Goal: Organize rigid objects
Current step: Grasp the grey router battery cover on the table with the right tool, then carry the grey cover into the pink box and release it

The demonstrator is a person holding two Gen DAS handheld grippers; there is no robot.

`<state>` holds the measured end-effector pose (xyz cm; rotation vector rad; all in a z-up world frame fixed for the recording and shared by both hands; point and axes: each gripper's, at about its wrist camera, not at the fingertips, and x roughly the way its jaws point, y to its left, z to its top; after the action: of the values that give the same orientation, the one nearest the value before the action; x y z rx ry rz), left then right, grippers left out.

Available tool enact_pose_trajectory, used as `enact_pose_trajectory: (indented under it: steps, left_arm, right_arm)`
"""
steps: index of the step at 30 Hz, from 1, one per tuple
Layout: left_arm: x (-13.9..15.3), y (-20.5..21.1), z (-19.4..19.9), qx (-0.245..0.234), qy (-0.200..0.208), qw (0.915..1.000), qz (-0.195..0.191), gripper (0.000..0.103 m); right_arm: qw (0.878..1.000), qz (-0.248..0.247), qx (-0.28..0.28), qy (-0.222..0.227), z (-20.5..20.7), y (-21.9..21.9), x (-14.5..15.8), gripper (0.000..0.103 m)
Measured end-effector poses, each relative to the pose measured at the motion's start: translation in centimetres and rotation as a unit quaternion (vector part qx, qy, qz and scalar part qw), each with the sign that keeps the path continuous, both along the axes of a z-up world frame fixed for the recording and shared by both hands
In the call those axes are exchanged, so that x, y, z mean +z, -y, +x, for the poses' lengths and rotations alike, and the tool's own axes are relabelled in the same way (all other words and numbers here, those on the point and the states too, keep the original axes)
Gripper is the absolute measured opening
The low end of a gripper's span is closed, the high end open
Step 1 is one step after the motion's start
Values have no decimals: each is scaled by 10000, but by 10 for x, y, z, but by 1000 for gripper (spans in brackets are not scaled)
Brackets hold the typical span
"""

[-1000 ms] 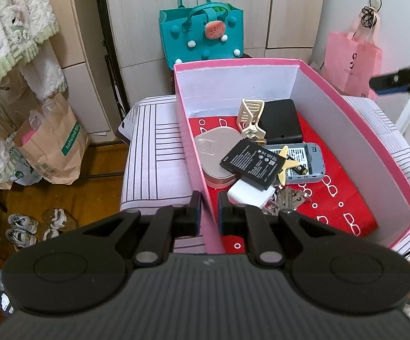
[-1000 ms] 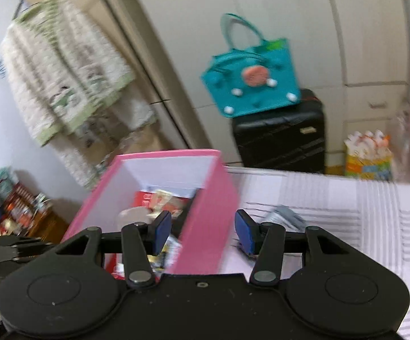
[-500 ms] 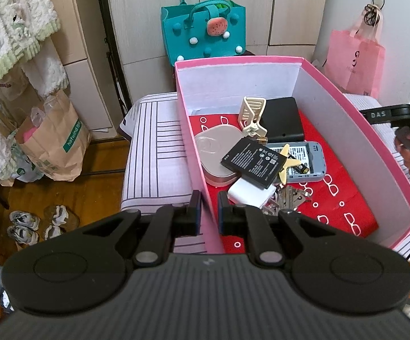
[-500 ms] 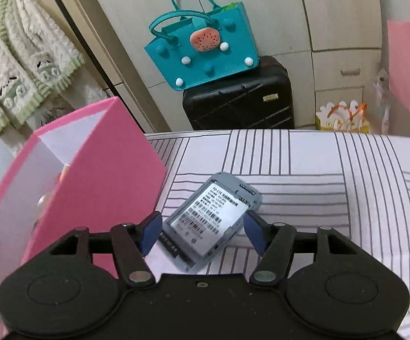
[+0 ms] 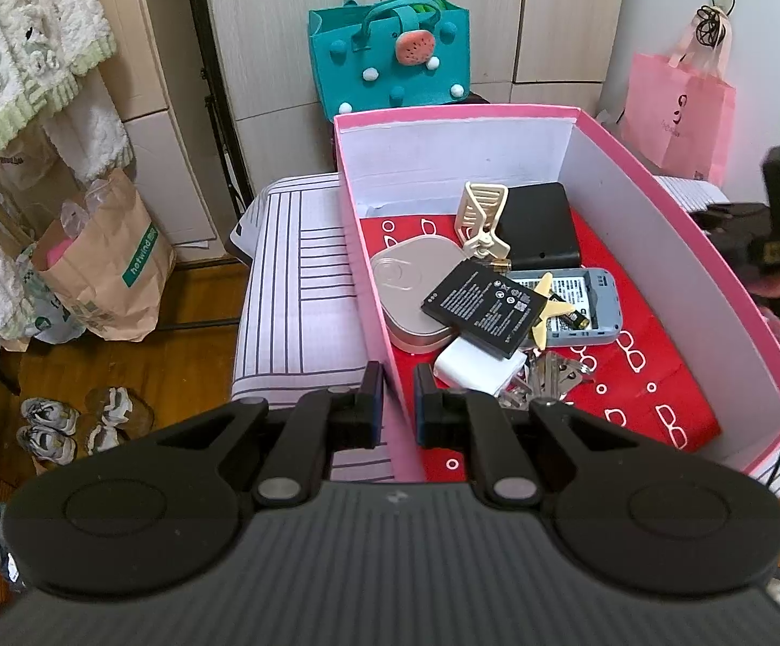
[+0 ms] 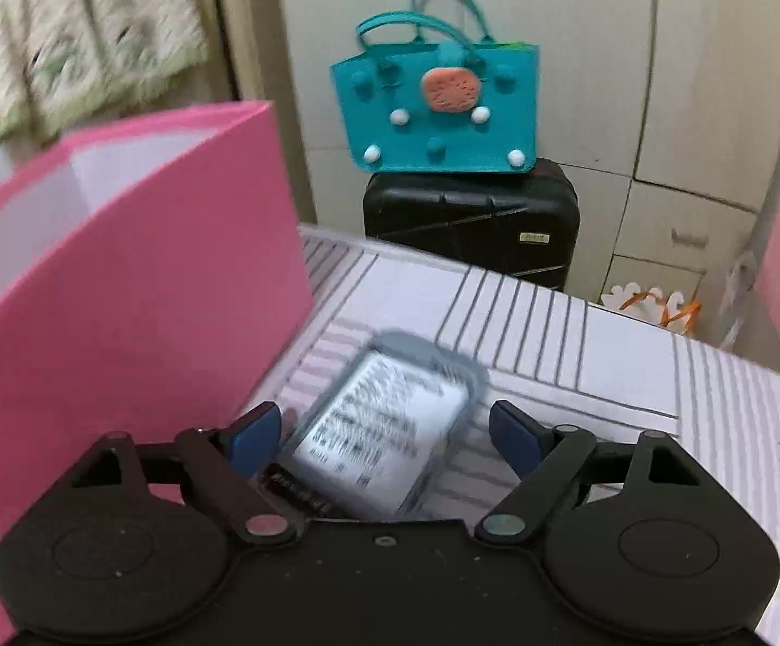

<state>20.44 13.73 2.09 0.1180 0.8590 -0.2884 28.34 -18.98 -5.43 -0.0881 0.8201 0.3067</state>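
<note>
A pink box [image 5: 659,204] with a red patterned floor stands on a striped cloth. It holds a black battery [image 5: 481,307], a grey device [image 5: 578,301], a beige heart-shaped case [image 5: 411,290], a cream hair claw [image 5: 479,215], a black block [image 5: 538,226], a white charger [image 5: 476,369] and keys [image 5: 551,377]. My left gripper [image 5: 398,404] is shut on the box's near left wall. Outside the box, a grey labelled device cover [image 6: 390,414] lies on the cloth. My right gripper [image 6: 384,422] is open, its blue pads either side of the cover and clear of it.
The pink box's outer wall [image 6: 147,280] rises just left of my right gripper. A teal bag [image 6: 438,107] sits on a black suitcase [image 6: 471,220] behind the table. Striped cloth [image 6: 632,377] spreads to the right. A pink paper bag [image 5: 675,107] hangs at the far right.
My right gripper has dropped from over the box rim to the cloth beside the box, its jaws have widened, and the grey cover now lies between them. The left gripper has stayed put.
</note>
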Motion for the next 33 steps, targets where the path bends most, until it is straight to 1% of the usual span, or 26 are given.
enact_pose_trajectory:
  steps: [1,4,6,9,10,11,12,13,14,15,16,19,22,27,30,33]
  left_arm:
    - [0,0,0,5,4,10000,-2,10]
    - [-1,0,-1,-7,28,10000,10,10]
    - [-1,-1,-2,-26,60,10000,32,10]
    - [-1,-1,-1,-11,51,10000,-2,10]
    - [0,-1,-1,7,51,10000,-3,10]
    - [0,-1,-1,17,53,10000,-2,10]
    - [0,0,-2,24,53,10000,-1,10]
    - [0,0,-2,32,59,10000,4,10]
    - [-1,0,-2,35,73,10000,16,10]
    - [-1,0,-3,49,94,9999,24,10]
    - [-2,1,-3,61,106,9999,16,10]
    - [-2,-1,-3,87,105,9999,-46,10]
    - [-2,-1,-3,86,88,9999,-62,10]
    - [-2,-1,-4,44,115,9999,-62,10]
    - [-2,-4,-3,44,101,9999,-131,10]
    - [-2,-4,-3,10,98,9998,-143,10]
  right_arm:
    - [9999,-129,101,3,-7,3,4,66]
    - [9991,-105,261,-320,-23,18,11,65]
    - [9987,-192,349,-331,-35,23,13,65]
    - [9986,-118,349,-388,-41,28,12,66]
    - [9987,-114,338,-358,-41,28,10,73]
    - [9990,-124,298,-325,-38,26,9,77]
    - [9994,-142,210,-223,-34,24,6,78]
    - [9999,-73,47,-127,-31,25,5,74]
    - [9999,10,-113,-64,-31,25,3,69]
    - [9995,-17,-304,-23,-30,25,4,65]
    - [9994,-10,-342,-42,-29,23,5,65]
    - [9987,258,-409,-185,-36,26,9,64]
    - [9986,234,-479,-29,-52,29,24,64]
    - [9979,491,-384,188,-74,30,61,64]
    - [9966,677,-209,427,-90,21,86,64]
    - [9938,921,166,595,-105,2,109,65]
